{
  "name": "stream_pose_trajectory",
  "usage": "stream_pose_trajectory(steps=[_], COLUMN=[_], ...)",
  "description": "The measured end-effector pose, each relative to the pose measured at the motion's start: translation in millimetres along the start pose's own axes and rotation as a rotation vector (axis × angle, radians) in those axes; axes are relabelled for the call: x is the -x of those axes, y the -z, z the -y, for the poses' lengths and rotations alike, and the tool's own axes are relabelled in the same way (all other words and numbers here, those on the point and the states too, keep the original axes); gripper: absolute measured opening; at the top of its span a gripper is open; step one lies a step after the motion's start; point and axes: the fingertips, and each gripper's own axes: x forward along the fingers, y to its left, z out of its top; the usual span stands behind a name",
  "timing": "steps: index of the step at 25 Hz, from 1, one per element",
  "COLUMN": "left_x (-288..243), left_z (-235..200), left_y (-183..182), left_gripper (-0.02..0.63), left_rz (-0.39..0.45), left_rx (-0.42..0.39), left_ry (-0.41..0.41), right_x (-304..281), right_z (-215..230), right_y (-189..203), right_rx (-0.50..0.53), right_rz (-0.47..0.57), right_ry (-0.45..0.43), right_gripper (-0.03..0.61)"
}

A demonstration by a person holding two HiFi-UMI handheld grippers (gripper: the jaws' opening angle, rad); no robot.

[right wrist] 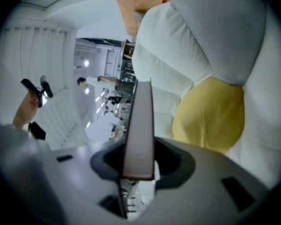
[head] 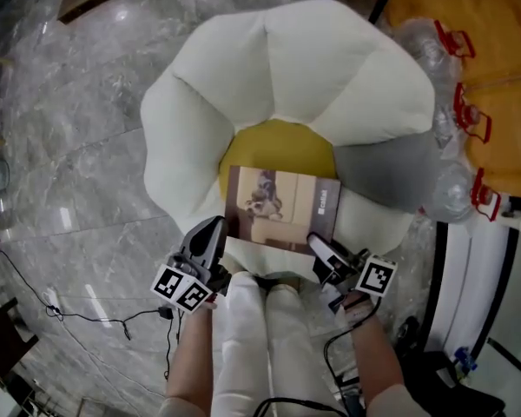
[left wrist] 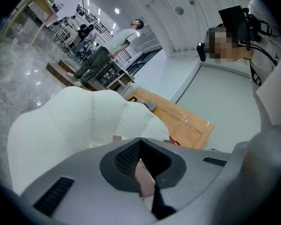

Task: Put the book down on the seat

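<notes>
We clamp thin brown book (head: 282,208) by its near corners, left gripper (head: 215,233) and right gripper (head: 319,248); yellow round seat cushion (head: 278,146) just ahead.

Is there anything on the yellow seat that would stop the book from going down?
No, nothing visible. The book, gripped by the left gripper and right gripper, hangs over the yellow seat middle, and the part that shows looks bare.

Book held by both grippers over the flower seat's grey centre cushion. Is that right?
No. The head view shows the centre cushion yellow, not grey; only one side petal is grey. The book is held by the left gripper and right gripper over it.
</notes>
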Motion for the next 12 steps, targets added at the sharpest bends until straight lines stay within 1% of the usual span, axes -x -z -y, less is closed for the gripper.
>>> stream_pose_trajectory(steps=[7, 12], left_x=[-14, -32], left_z=[-39, -57], left_y=[21, 31], left_gripper=[0.021, 0.021], left_rz=[-0.02, -0.032], left_rx=[0.015, 0.01], left_ry=[-0.029, -0.013], right_x=[-26, -43], right_z=[45, 72], right_y=[-5, -12], right_rx=[0.005, -0.006], right_rz=[-0.012, -0.027], right_ry=[0.03, 0.04], right_gripper=[0.158, 0.158])
